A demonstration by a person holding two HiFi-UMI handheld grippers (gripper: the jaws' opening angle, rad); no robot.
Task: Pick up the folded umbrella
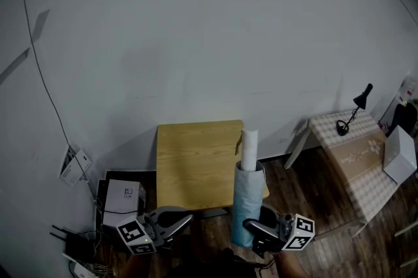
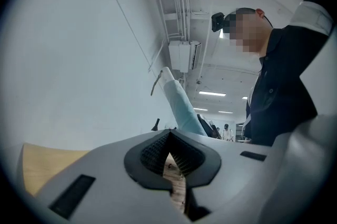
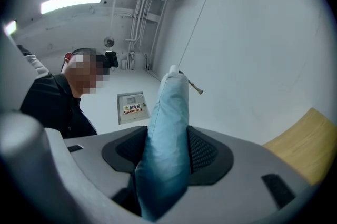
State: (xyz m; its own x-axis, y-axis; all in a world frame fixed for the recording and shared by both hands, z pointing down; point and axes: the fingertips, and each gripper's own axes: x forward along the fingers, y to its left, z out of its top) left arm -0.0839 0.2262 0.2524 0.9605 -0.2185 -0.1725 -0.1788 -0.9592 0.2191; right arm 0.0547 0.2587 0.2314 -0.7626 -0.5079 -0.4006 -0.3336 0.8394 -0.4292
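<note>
The right gripper (image 3: pixel 166 150) pinched the pale-blue fabric-sleeved folded umbrella (image 3: pixel 169 107) low on its sleeve; it was probably light, soft-skinned, stiff-cored and slippery. The left gripper (image 2: pixel 169 157) was closed, empty

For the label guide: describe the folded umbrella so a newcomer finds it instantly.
Find the square wooden table against the white wall. Overlapping its right edge in the head view, a folded umbrella stands upright, clamped in the right gripper. It is the only pale blue fabric tube, topped by a white end.
</note>
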